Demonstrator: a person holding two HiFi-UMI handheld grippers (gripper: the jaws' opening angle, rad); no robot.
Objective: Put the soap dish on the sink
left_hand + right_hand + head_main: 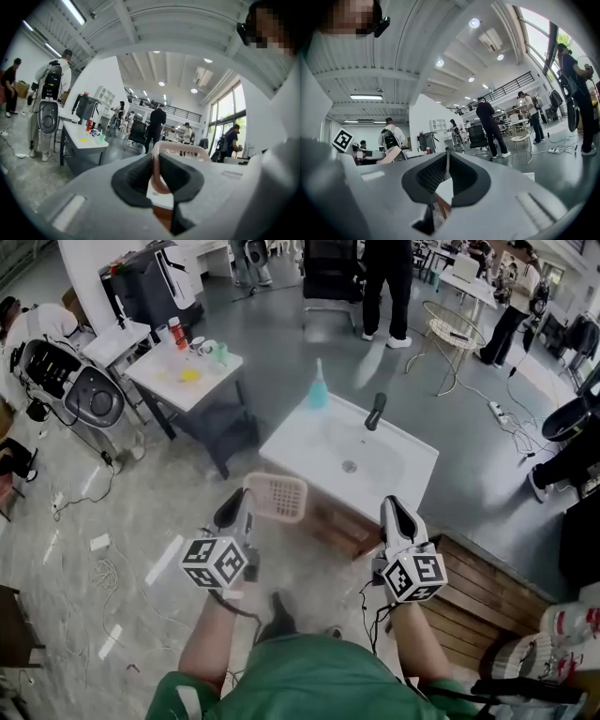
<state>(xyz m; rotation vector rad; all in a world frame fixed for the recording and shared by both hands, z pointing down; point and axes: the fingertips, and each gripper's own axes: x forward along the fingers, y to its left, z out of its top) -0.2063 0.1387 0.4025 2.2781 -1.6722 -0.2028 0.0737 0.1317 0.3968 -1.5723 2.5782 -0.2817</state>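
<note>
- The left gripper [246, 509] is clamped on the soap dish [277, 496]; the left gripper view shows the pads pinching the pink rim [180, 148]
- The right gripper [395, 509] is level with it on the right, jaws closed together and empty, as its own view [446, 174] shows
- The dish lies flat with its open side up and its long axis running left to right; it juts right from the jaws, over the near left corner of the sink [417, 457]
- Only the head view shows the dish's slotted floor
- The sink's near and right rims are bare
- At the sink's far edge stand a black tap [375, 412] and a blue bottle [318, 390]
- Open grey floor [281, 343] lies beyond
</note>
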